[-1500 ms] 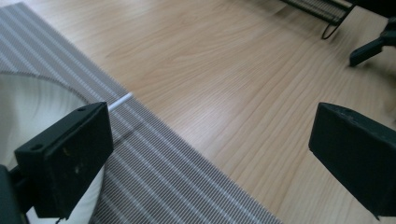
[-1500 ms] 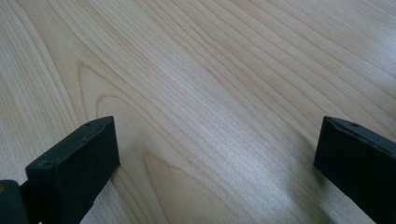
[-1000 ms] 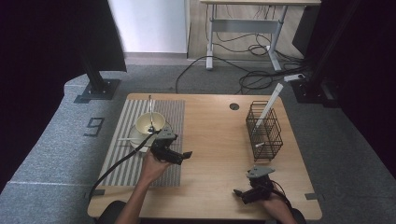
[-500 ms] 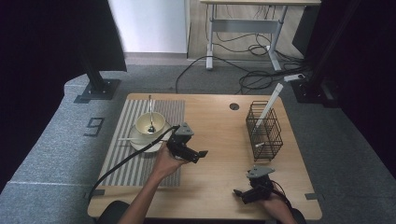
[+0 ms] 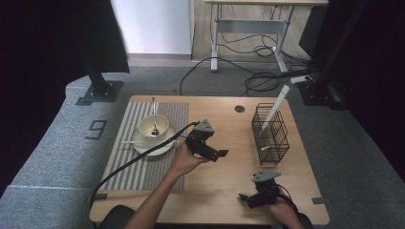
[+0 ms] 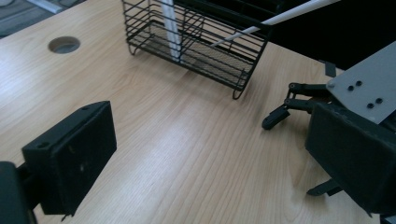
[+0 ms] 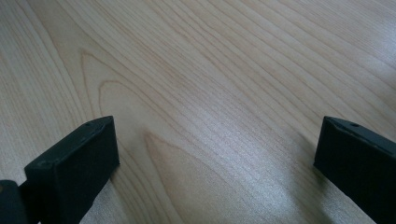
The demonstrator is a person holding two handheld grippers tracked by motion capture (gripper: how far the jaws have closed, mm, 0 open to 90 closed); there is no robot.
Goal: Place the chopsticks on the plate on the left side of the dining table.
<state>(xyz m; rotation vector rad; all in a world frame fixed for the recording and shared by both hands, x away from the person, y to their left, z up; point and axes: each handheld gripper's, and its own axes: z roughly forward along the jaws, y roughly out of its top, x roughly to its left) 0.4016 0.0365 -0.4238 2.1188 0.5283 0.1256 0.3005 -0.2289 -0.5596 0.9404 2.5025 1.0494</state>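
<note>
Wooden tabletop (image 5: pixel 219 191) spreads under two handheld grippers, seen from above the person's side. Held above the middle of the table, the left gripper (image 5: pixel 220 153) has its jaws spread wide with nothing between them, and it points toward a black wire basket (image 5: pixel 270 128) standing upright near the table's right edge. Its own camera looks across bare wood at that basket (image 6: pixel 196 44), with the other gripper showing close by at the right. Resting low near the front edge, the right gripper (image 5: pixel 244 197) also has its jaws released and empty; its own camera shows bare wood grain (image 7: pixel 210 93) between the two black jaws. The work in hand looks like a reach toward the basket, which sits well apart from both grippers. Inside the basket, a long white stick (image 5: pixel 273 109), possibly a chopstick or straw, leans out over the rim toward the back right, and another white stick (image 6: pixel 170 28) stands upright. Because the basket is light and open, a jaw catching a wire could tip or drag it, and a careless grab might knock the leaning stick out. On a striped placemat (image 5: pixel 138 162) at the left, a cream bowl (image 5: pixel 154 126) sits on a saucer (image 5: pixel 143 148) with a spoon (image 5: pixel 154 117) standing in it; the left gripper's trailing cable (image 5: pixel 138 160) lies across the saucer's rim and could snag or drag it.
</note>
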